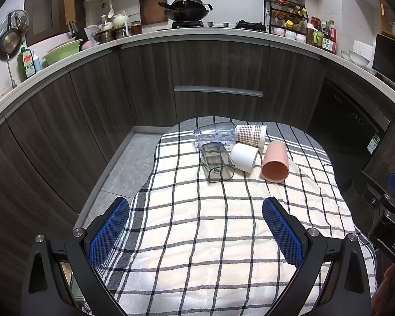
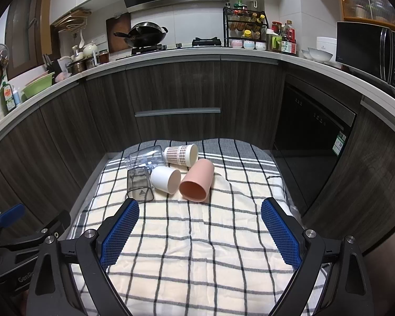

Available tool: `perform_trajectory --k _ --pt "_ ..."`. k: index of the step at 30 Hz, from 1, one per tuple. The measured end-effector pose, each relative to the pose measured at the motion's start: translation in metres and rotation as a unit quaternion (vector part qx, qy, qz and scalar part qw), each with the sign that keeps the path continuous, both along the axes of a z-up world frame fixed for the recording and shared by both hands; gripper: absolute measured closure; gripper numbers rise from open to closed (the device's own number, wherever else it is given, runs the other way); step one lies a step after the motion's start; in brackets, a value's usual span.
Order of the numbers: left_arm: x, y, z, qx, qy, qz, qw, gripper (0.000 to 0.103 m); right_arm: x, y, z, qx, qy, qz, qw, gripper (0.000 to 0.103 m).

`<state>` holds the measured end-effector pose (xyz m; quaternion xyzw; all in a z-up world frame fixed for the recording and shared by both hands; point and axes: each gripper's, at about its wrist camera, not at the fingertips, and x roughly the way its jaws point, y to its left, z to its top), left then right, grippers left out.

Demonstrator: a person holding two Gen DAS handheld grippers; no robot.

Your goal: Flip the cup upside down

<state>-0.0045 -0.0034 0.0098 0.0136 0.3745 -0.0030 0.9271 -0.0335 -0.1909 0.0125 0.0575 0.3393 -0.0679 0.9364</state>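
Five cups lie on their sides, clustered at the far end of the checked cloth (image 2: 197, 250). The pink cup (image 2: 196, 180), nearest the right gripper (image 2: 200, 223), is best approached first and clamped across its wall. The white cup (image 2: 166, 179) lies just beside it and crowds that side. Both the right and left gripper (image 1: 196, 226) are spread wide and hold nothing.

Dark wood-grain cabinets (image 2: 176, 89) curve under a white countertop (image 2: 171, 54), with grey tile floor (image 1: 129, 166) below.
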Motion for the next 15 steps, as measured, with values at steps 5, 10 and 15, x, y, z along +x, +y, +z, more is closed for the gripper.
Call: perform_trajectory --k 5,10,15 --pt "-0.0002 -0.0005 0.0002 0.000 0.000 0.000 1.0000 0.000 -0.0005 -0.0001 0.0008 0.001 0.000 0.000 1.000 0.009" --pt "-0.0009 -0.0009 -0.0005 0.000 -0.002 -0.001 1.0000 0.000 0.0006 -0.0018 -0.0018 0.001 0.001 0.000 1.000 0.009" --pt "-0.0011 -0.0010 -0.0008 0.000 -0.002 -0.001 1.0000 0.000 0.0010 -0.0018 -0.0020 0.001 0.001 0.000 1.000 0.009"
